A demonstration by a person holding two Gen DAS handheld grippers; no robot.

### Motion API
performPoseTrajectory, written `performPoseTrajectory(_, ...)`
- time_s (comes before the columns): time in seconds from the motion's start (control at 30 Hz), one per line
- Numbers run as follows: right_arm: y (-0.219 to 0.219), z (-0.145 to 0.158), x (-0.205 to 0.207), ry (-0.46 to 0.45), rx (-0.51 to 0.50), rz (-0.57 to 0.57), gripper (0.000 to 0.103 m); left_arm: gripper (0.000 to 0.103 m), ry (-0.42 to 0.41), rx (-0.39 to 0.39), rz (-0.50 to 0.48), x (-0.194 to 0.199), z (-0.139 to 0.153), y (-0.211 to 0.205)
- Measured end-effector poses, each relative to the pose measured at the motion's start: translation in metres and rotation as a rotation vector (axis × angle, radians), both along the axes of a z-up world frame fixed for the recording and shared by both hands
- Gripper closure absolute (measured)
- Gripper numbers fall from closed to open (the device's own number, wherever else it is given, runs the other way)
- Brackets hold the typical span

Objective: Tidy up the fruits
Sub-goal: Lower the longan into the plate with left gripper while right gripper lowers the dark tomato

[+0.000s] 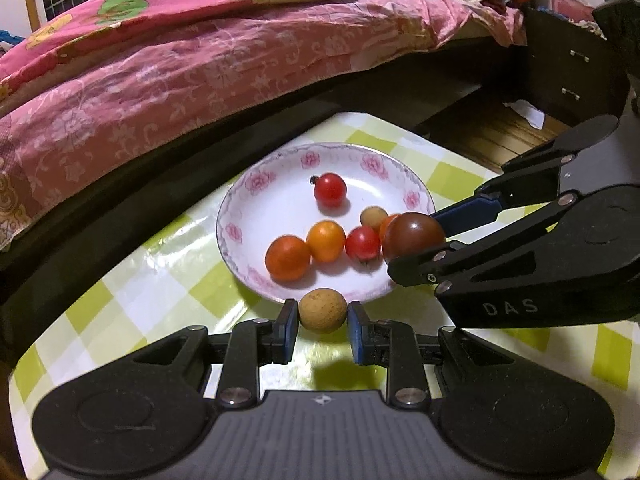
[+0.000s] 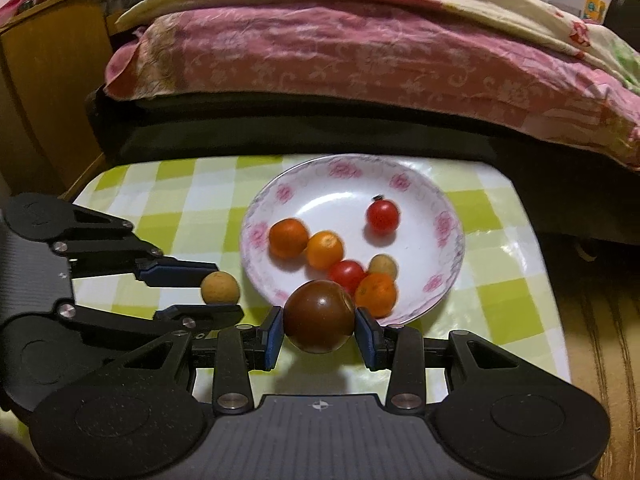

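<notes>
- Left gripper [image 1: 323, 322]: fingers closed to the width of a small tan round fruit [image 1: 322, 310], one blue pad touching each side. The fruit sits at the fingertips, above the checkered tablecloth [image 1: 132, 304], just short of the near rim of the plate [image 1: 248, 196].
- Right gripper [image 2: 319, 330]: fingers closed on a dark brown-red tomato [image 2: 319, 316], pads pressing its left and right sides. The tomato fills the gap between the fingertips and overlaps the near plate rim in the right wrist view. A small pale scar faces up and to the right; the body is near-round, so no long axis can be read.
- The two grippers sit close together; in the right wrist view the left gripper's fingers come in from the left, just beside the right gripper's left finger.
- Beyond the fingertips: the white plate with pink flower border, resting on the tablecloth.
- Plate contents, near to far in the right wrist view: an orange fruit [image 2: 376, 294] and a red cherry tomato [image 2: 346, 273] touching each other, a second small tan fruit [image 2: 383, 266] just behind, two orange fruits [image 2: 325, 250] [image 2: 288, 238] side by side to the left, and a lone red cherry tomato [image 2: 383, 216] with its dark stem end pointing up-left, apart from the rest.
- Beyond the plate: a dark bed frame [image 2: 280, 128] with pink floral bedding [image 2: 360, 52] across the whole far side.
</notes>
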State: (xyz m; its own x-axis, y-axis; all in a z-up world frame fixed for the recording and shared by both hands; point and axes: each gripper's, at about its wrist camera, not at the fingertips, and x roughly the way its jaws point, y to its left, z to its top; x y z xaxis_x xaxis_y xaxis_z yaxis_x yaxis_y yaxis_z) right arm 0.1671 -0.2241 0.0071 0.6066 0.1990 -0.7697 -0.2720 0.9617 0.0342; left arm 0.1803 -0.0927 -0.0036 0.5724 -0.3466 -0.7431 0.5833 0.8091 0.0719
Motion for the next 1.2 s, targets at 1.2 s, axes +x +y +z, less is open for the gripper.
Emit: performPoseTrajectory(1.2, -0.013, -0.015, 0.038, -0.059, -0.016, -0.056, 0.065, 0.069, -0.004, 0.025, 0.062, 0.034, -0.018, -0.019)
